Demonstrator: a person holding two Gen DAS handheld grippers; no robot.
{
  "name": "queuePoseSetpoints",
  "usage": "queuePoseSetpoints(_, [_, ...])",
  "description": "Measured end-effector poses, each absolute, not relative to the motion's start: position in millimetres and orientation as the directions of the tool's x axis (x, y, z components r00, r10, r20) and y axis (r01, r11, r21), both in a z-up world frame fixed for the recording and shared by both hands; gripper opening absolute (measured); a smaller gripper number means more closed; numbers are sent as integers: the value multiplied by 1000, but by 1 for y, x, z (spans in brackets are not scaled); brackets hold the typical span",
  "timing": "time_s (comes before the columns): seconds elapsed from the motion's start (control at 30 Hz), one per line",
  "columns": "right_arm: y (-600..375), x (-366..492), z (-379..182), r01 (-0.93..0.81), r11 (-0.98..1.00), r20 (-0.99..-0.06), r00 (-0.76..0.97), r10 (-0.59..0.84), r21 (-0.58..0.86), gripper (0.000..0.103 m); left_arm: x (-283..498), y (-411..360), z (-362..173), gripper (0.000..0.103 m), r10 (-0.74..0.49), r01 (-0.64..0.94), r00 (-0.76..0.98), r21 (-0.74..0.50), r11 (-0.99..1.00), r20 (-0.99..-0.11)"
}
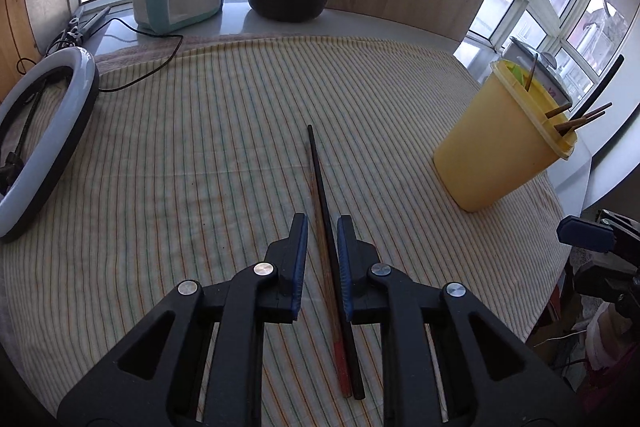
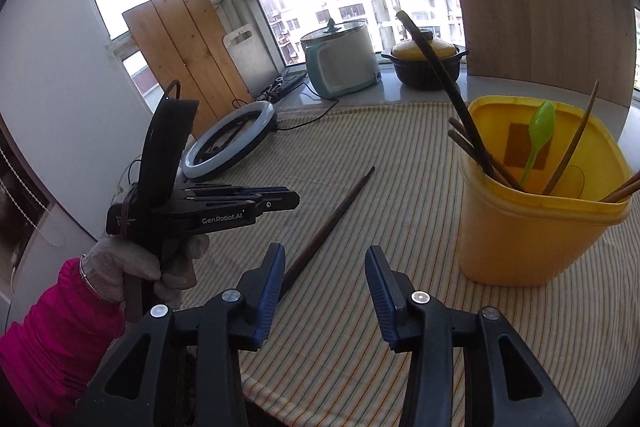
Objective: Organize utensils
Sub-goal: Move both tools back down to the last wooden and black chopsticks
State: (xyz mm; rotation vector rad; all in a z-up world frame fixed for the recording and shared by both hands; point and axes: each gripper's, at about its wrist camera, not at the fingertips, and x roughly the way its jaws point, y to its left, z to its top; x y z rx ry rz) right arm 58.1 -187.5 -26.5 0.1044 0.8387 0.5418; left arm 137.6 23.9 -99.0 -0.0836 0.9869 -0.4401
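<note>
Chopsticks (image 1: 325, 227), one black and one brown with a red end, lie together on the striped cloth (image 1: 200, 147), between the left gripper (image 1: 322, 227) pads, which stand slightly apart and do not press them. Ring light (image 1: 44, 147) lies far left; yellow holder (image 1: 500, 155) stands right. Right gripper (image 2: 325, 267) gapes empty.

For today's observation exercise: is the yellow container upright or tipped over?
Upright: the yellow container stands on its base, its open top holding chopsticks.
</note>
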Motion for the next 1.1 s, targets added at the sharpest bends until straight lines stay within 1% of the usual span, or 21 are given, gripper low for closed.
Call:
queuePoseSetpoints(0.1, [-186, 56, -45, -391, 877, -705, 536, 465, 281, 44, 139, 19, -111, 13, -386, 318, 442, -261, 911, -809])
queuePoseSetpoints(0.3, [-192, 55, -65, -352, 884, -729, 510, 456, 307, 44, 145, 9, -128, 13, -343, 318, 404, -222, 922, -848])
queuePoseSetpoints(0.53, [-199, 57, -69, -330, 887, -738, 499, 454, 322, 44, 148, -3, -139, 13, -300, 328, 384, -175, 929, -873])
queuePoseSetpoints(0.7, [-200, 57, -72, -325, 884, -742, 486, 462, 337, 44, 149, -9, -138, 13, -256, 334, 403, -119, 935, -879])
queuePoseSetpoints(0.83, [-197, 57, -72, -323, 882, -742, 482, 466, 344, 44, 152, -11, -138, 13, -237, 336, 405, -97, 937, -883])
queuePoseSetpoints(1.1, [-192, 58, -72, -335, 879, -744, 477, 468, 338, 44, 163, -17, -142, 13, -230, 332, 384, -98, 938, -894])
